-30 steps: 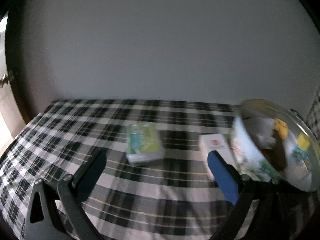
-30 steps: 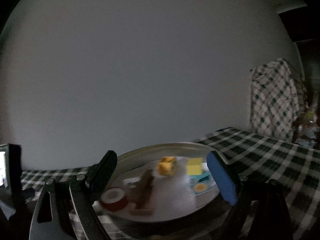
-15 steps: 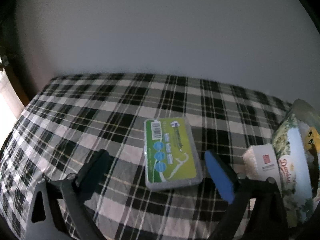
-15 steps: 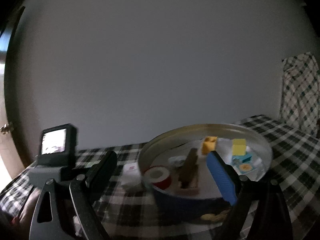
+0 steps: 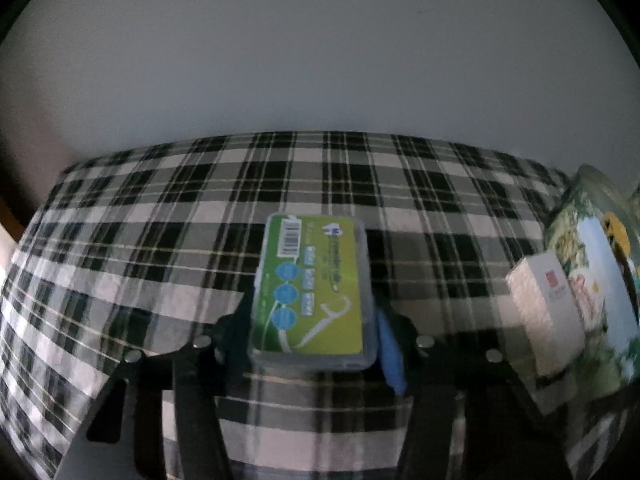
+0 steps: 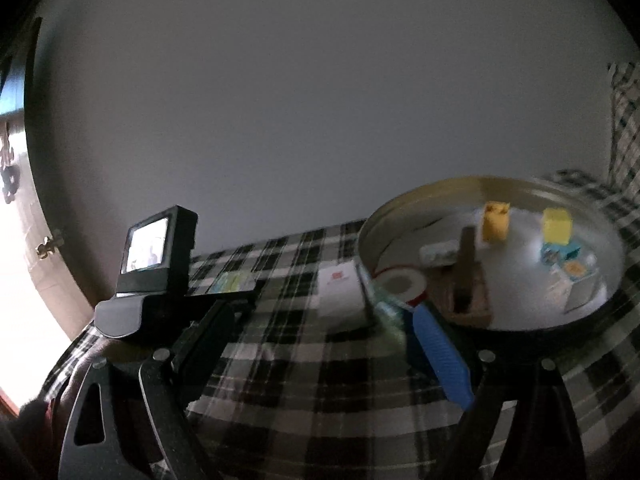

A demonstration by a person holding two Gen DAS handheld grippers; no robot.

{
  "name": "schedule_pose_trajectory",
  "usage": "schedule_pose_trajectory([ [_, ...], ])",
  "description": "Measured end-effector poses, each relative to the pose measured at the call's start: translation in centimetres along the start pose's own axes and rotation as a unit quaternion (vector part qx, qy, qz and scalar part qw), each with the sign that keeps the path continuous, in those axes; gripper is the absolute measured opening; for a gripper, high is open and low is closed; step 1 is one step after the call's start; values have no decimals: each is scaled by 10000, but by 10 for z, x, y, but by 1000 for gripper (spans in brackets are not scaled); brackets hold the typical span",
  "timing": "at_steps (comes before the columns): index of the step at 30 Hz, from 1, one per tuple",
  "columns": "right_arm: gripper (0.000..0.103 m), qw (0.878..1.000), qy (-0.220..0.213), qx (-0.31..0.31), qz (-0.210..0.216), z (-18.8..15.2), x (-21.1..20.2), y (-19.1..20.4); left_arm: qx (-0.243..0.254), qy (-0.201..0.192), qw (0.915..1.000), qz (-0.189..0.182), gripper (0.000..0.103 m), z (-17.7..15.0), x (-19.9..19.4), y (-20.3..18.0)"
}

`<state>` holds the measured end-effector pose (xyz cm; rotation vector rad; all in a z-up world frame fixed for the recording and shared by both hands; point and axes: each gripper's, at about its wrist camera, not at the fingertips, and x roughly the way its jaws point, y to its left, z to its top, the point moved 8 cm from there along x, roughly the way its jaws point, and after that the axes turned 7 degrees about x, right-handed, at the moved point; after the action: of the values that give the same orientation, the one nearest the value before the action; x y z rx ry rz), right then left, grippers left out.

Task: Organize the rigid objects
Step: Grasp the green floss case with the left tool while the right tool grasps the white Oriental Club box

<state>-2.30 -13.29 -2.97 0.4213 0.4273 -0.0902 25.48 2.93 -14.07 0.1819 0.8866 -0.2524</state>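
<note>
Left gripper (image 5: 312, 332) reaches low and level over the plaid cloth (image 5: 160, 240), its two fingers pressed to the near sides of the green floss-pick box (image 5: 314, 288), jaws clamped on it, the box lying flat on the cloth. Just right of that box, apart from it, sits the white carton (image 5: 546, 308), up against the round tin (image 5: 592, 280). Over on the right gripper (image 6: 320, 340), jaws spread wide and grasping nothing, poised above the cloth, pointing toward the carton, right of the box; the tin's rim (image 6: 492, 182) rings small items.
</note>
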Motion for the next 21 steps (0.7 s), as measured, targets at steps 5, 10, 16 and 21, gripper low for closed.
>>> schedule_pose_trajectory([
  [5,93,9987,469,183,-22,-6,31,3,113,-31,9999,-94,54,-10,-4,24],
  [10,93,9951,867,413,-222,-11,67,3,20,-71,9998,-207,54,-15,-6,47],
  [16,92,9901,985,697,-721,-10,96,-3,82,-94,9993,-341,54,-19,-7,62],
  [21,92,9836,1115,882,-1114,-3,123,-12,11,-88,9994,-339,54,-22,-8,76],
])
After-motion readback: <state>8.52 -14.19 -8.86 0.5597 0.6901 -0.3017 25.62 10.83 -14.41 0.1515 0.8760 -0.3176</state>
